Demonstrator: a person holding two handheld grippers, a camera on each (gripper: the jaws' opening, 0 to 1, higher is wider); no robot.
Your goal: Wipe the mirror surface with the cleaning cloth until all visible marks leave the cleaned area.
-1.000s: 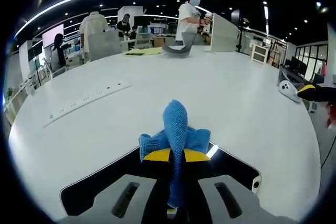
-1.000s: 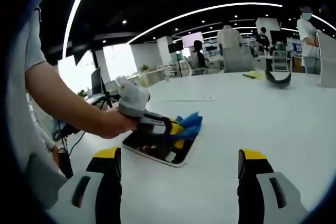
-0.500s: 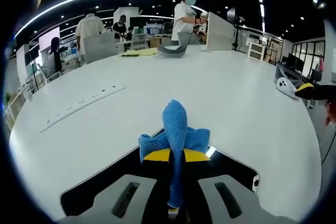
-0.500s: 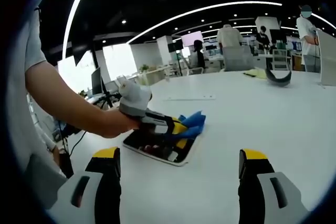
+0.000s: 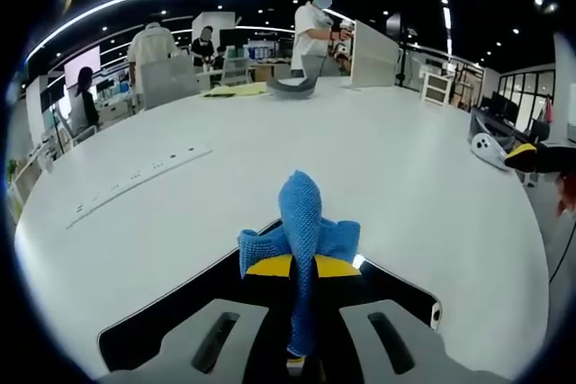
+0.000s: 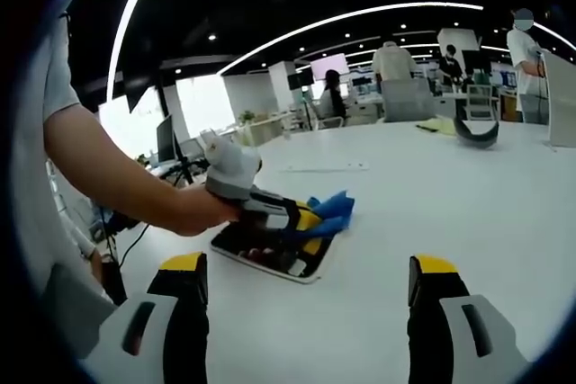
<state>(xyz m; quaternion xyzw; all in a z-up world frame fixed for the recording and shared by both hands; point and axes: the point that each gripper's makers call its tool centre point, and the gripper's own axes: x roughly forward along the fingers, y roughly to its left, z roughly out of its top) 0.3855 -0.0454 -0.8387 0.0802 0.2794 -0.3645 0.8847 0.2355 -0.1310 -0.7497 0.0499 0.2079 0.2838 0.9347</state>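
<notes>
cloth: blue cleaning cloth, nubby microfibre weave, bunched w/ one fold sticking up; also showing in right gripper view, lying over far edge of mirror.
mirror: flat rect. mirror, dark glossy face, pale rim w/ rounded corners, lying on white table; in left gripper view it's sitting under the jaws, near end cut off by gripper body.
left gripper: left gripper w/ yellow tips, jaws pinching tight on the cloth; seen from the side in right gripper view, held in a hand, tips over the mirror.
right gripper: right gripper hovering well apart from the mirror, jaws standing wide, nothing between; grey plastic bodies, yellow-capped tips.
vs earlier: cloth bunch and grip looking same as 1 s ago; in right gripper view cloth sitting slightly further right along mirror edge.
hard to tell: marks on mirror, can't tell; whether cloth is pressing on the glass, can't tell.
bkgd: people standing at far side of table, small and blurry.
</notes>
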